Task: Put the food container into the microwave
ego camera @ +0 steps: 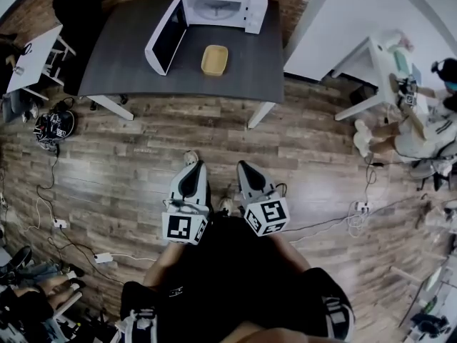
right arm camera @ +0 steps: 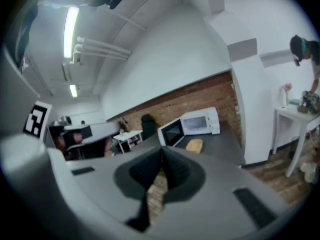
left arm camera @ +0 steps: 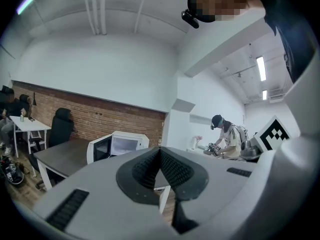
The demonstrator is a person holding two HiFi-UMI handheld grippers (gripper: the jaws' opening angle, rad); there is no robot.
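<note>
A shallow yellow food container [ego camera: 215, 59] lies on the dark grey table [ego camera: 128, 59], just in front of the white microwave [ego camera: 221, 2]. The microwave's door [ego camera: 166, 38] stands swung open to the left. Both grippers are held low near the person's body, well short of the table and over the wood floor. My left gripper [ego camera: 191, 167] is shut and empty, as is my right gripper [ego camera: 246, 167]. The right gripper view shows the container [right arm camera: 194, 145] and the microwave [right arm camera: 200, 122] far ahead. In the left gripper view the microwave [left arm camera: 125, 144] shows, but the container is hidden.
A black chair [ego camera: 75, 6] stands at the table's left end beside a small white table [ego camera: 32, 59]. A person sits at a white desk [ego camera: 371, 70] on the right. Cables [ego camera: 61, 224] and a power strip trail across the floor at left.
</note>
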